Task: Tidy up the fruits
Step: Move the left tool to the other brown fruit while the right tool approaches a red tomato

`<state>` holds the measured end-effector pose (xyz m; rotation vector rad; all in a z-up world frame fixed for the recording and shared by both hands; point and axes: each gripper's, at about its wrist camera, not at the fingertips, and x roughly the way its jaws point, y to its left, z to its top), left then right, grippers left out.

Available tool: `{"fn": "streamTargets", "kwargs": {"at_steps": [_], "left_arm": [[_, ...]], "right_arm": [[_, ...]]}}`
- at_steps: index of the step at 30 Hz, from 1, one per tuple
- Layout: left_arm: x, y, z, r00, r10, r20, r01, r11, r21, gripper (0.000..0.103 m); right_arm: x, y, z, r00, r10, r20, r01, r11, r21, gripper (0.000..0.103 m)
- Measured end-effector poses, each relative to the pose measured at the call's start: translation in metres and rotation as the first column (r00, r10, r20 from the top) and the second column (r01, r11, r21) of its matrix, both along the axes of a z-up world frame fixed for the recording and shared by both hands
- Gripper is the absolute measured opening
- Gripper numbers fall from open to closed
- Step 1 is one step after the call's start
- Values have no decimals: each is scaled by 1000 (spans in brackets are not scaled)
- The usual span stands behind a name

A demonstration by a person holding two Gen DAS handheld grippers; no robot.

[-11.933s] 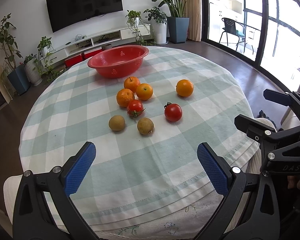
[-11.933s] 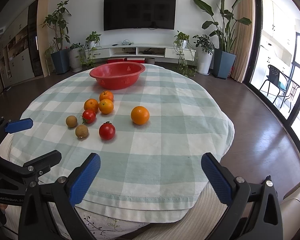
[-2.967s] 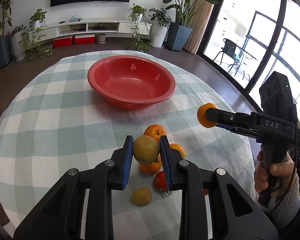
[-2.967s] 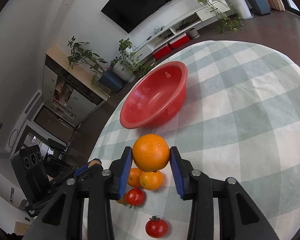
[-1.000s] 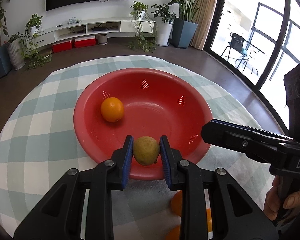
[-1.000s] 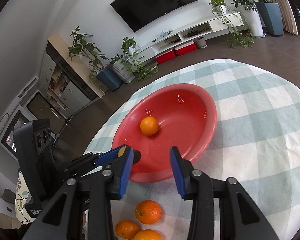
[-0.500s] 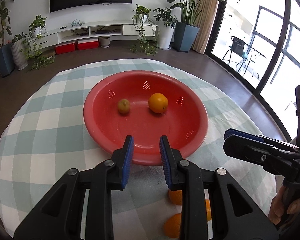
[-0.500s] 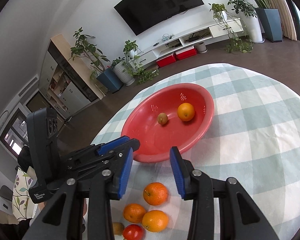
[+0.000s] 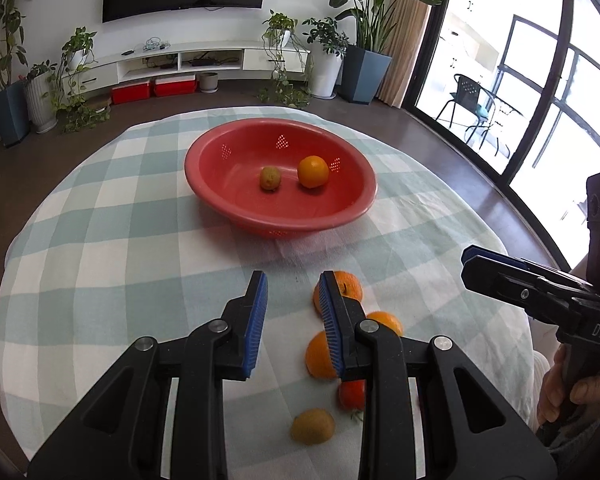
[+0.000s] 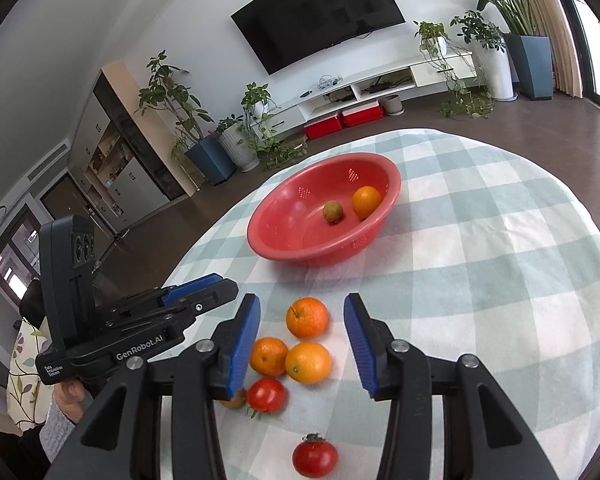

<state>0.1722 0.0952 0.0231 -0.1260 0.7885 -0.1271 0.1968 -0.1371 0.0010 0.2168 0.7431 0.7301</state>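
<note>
A red bowl [image 9: 356,204] [image 10: 392,188] on the checked table holds an orange [image 9: 313,171] [image 10: 366,201] and a brown fruit [image 9: 270,177] [image 10: 333,211]. On the cloth lie three oranges [image 10: 307,317] [image 10: 268,356] [image 10: 308,362], two tomatoes [image 10: 266,395] [image 10: 314,457] and a brown fruit [image 9: 313,426]. My left gripper [image 9: 293,314] is open and empty, above the cloth left of the oranges. My right gripper [image 10: 300,342] is open and empty, with the oranges between its fingers in view.
The round table [image 9: 100,240] has a green checked cloth; its edge drops to dark floor on all sides. Each gripper shows in the other's view, the right one [image 9: 540,292] and the left one [image 10: 140,320]. A TV unit and potted plants stand far behind.
Both grippers have pulled back from the bowl toward the loose fruit, and the right has opened wider. One second ago the left held the brown fruit; it now lies in the bowl beside the orange.
</note>
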Motion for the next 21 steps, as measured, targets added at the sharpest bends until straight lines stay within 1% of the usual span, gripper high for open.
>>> {"fn": "streamTargets", "kwargs": {"at_steps": [4,10,13,17,21], "left_arm": [[-27,-3,-6,1000,0,-7,0,1000,-3,25],[-57,-5,-20,999,1,-37,-2,1000,-22,25],[-67,-5,-25,999,2,-50,-3,999,-32,25],[-76,-6,-31,998,1,-60,-4,999,-45,25],[-81,-9,-35,998,-4,-66,2,999,-37,25]], "right_arm": [[-19,-6,-6,1000,-9,4,9,1000,-21,49],[-46,-8,-20,1000,-12,13,13,997,-76,50],[-58,-8,-29,999,-21,28,24,992,-120,50],[-71,-7,-39,999,-23,26,27,987,-157,50],[-79,-6,-47,999,-20,28,25,982,-186,50]]}}
